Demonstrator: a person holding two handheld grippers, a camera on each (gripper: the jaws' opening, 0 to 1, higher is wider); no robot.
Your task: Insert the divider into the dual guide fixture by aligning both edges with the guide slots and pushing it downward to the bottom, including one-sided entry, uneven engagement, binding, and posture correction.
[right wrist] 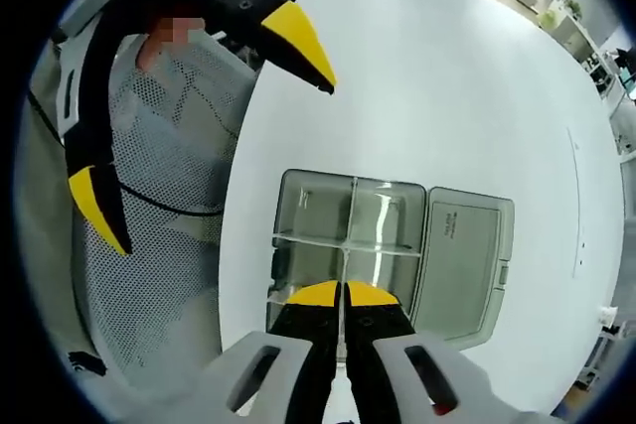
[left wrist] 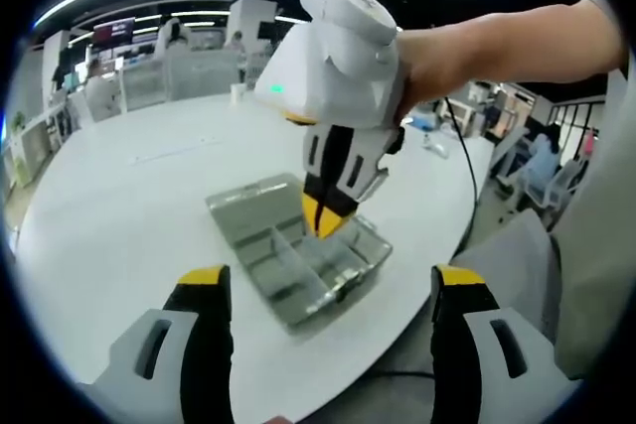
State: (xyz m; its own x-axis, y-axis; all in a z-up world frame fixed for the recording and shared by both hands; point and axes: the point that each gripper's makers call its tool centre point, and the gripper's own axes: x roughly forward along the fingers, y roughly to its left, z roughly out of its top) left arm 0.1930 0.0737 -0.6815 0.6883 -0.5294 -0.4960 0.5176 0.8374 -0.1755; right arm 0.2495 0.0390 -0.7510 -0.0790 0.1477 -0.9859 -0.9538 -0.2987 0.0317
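You are working the insertion step. Your right gripper (right wrist: 343,293) is pressing its yellow-tipped jaws together on what looks like the thin clear plastic divider (right wrist: 347,235), seen edge-on as a fine line running away from the tips. In the right gripper view that line is standing over the middle of the grey translucent plastic compartment box (right wrist: 298,191), which is serving as the guide fixture. It is meeting the cross wall (right wrist: 308,242) that is already seated across the tray. The box's hinged lid (right wrist: 467,255) is lying open flat on the round white table (right wrist: 447,76), on the side away from you.

In the left gripper view, the right gripper's tips are dipping into the tray near its centre, so the divider appears to be partly down. I cannot tell whether both of its edges are sitting in their slots or how deep it is.

Your left gripper (left wrist: 330,280) is hovering near the box with its jaws spread wide, gripping nothing and touching nothing.

For the next move, I judge you are needing a straight, level push toward the tray floor. Keep the plate upright so neither edge runs ahead and binds. If one side is catching, ease off, square the plate, then press again. Bracing the box rim with your idle left gripper would likely be helping, since the light tray could slide.
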